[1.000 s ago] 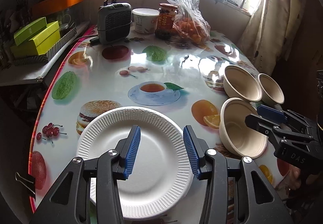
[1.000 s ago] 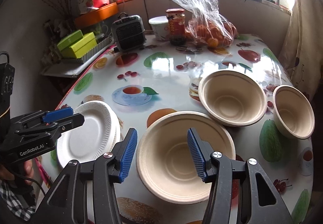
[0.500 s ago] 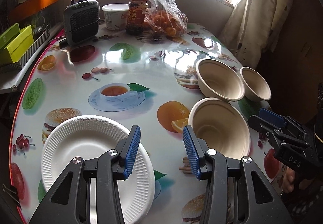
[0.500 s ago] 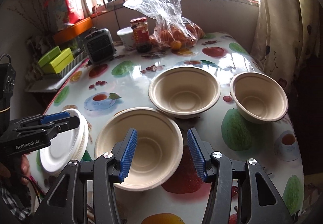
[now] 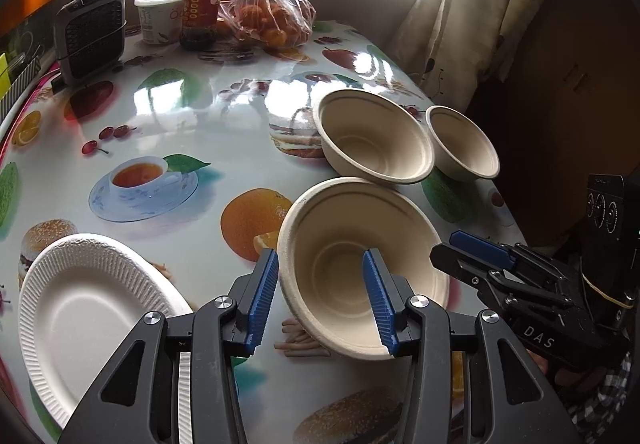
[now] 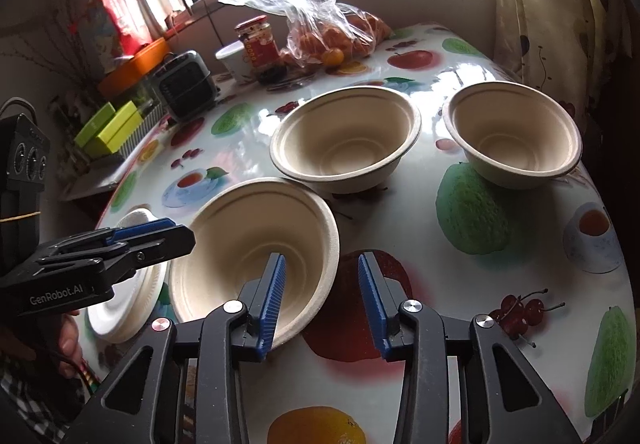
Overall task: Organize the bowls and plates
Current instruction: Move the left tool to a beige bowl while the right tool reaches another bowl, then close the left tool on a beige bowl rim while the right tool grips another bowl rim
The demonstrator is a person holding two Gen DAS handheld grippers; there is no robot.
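Three beige paper bowls stand on the fruit-print table. The nearest, large bowl (image 5: 352,256) (image 6: 248,244) sits between both grippers. My left gripper (image 5: 320,296) is open, its jaws astride that bowl's near-left rim. My right gripper (image 6: 322,300) is open, its jaws astride the bowl's near-right rim; its side shows in the left wrist view (image 5: 480,256). A middle bowl (image 5: 372,135) (image 6: 344,135) and a smaller bowl (image 5: 464,141) (image 6: 514,131) stand behind. A stack of white paper plates (image 5: 84,308) (image 6: 132,292) lies at the near left.
At the table's far end stand a small grey heater (image 5: 90,31), a white tub (image 5: 158,15), a red-lidded jar (image 5: 202,9) and a plastic bag of oranges (image 5: 268,15). Yellow-green boxes (image 6: 108,127) lie on a side shelf. A curtain (image 5: 456,3) hangs at the right.
My left gripper has swung right, from over the plates to the large bowl's rim. My right gripper has shifted right, so the bowl's rim now lies between its jaws.
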